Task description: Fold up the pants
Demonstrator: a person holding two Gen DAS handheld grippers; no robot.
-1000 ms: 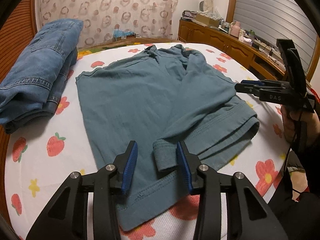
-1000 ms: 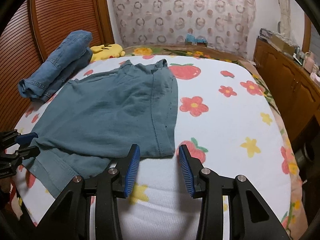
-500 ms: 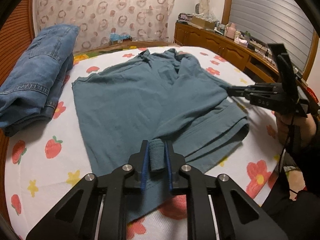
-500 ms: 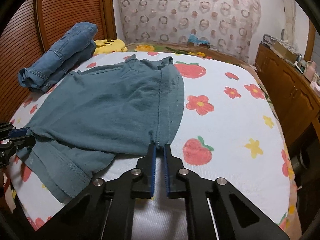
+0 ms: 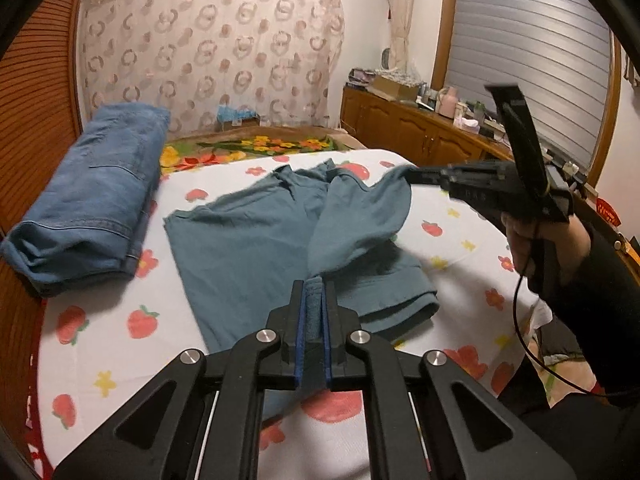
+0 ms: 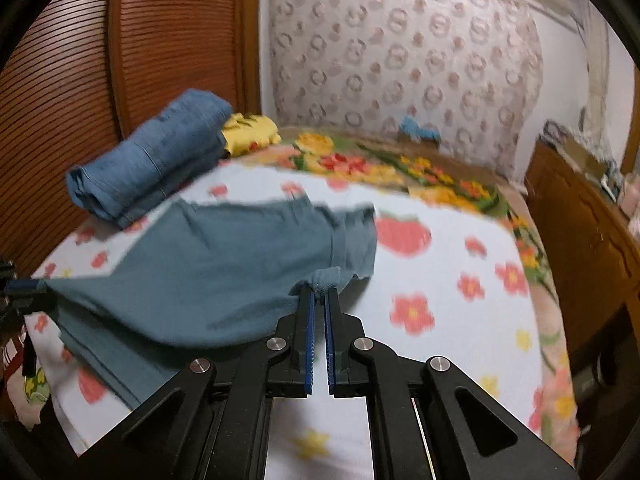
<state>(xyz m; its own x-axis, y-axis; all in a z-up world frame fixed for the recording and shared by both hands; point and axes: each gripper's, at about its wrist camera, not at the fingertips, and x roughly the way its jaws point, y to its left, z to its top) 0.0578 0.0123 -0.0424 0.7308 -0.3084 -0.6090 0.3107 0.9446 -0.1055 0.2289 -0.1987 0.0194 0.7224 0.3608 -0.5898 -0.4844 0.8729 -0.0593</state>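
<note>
Teal pants (image 5: 256, 240) lie on the bed with the near leg lifted off the sheet. My left gripper (image 5: 314, 292) is shut on the hem corner of that leg. My right gripper (image 6: 319, 294) is shut on the other corner of the same hem; in the left wrist view it (image 5: 416, 176) holds the cloth up at the right. The lifted leg hangs stretched between the two grippers. The pants also show in the right wrist view (image 6: 208, 264), where my left gripper (image 6: 24, 286) is at the far left edge.
Folded blue jeans (image 5: 92, 200) lie at the bed's left side by the wooden headboard (image 6: 80, 60). A yellow item (image 6: 250, 132) lies behind them. A wooden cabinet (image 5: 420, 136) with clutter runs along the right. The flower-print sheet (image 5: 120, 344) covers the bed.
Both grippers closed on the hem corners of the near leg, then rose and carried it up and towards the far end of the bed. The right wrist view is blurred by motion.
</note>
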